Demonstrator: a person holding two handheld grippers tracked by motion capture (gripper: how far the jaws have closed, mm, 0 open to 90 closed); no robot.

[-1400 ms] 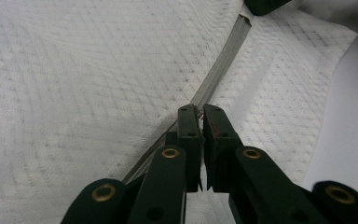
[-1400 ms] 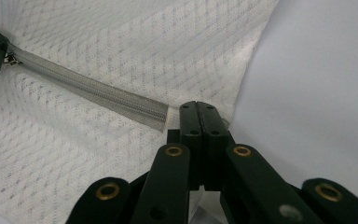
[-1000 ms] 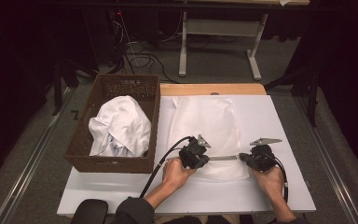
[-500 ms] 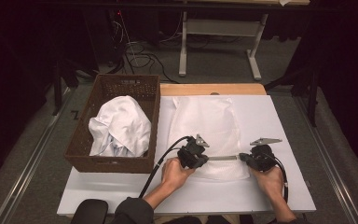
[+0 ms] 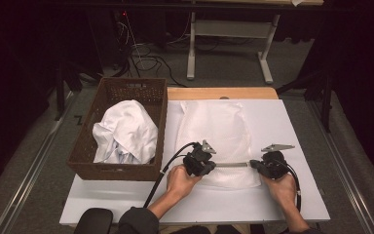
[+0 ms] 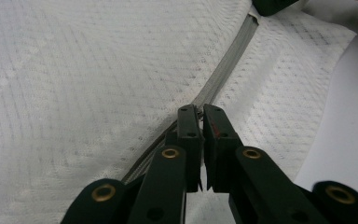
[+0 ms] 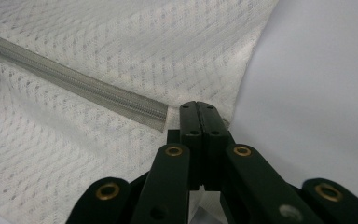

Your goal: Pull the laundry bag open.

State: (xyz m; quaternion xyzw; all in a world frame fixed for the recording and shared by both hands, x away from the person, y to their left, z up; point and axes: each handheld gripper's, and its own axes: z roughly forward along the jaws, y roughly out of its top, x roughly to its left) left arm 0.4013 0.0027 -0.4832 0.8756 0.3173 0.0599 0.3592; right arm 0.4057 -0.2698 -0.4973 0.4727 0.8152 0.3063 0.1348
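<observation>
1. A white mesh bag (image 5: 214, 141) lies flat on the white tabletop (image 5: 297, 122), just right of a brown wicker basket (image 5: 121, 92) that stands at the tabletop's left side
2. The basket holds a crumpled white cloth (image 5: 125, 132)
3. A grey zipper (image 5: 231, 165) runs across the near end of the mesh bag, between the two grippers
4. The left gripper (image 5: 202, 165) sits on the bag at the left end of the zipper, held in the person's left hand (image 5: 180, 179)
5. In the left gripper view its jaws are clenched on the zipper (image 6: 223, 70), pinched where the two zipper halves meet; whether a slider is between them cannot be told
6. The right gripper (image 5: 263, 165) sits at the right end of the zipper, held in the person's right hand (image 5: 285, 187)
7. In the right gripper view its jaws are pressed fully together on the mesh fabric (image 7: 121, 51) of the bag, just beside the cut end of the zipper (image 7: 88, 88) and close to the bag's corner
8. A black cable (image 5: 168, 168) trails from the left gripper toward the near edge of the tabletop
9. Both forearms come in from the near edge of the tabletop
</observation>
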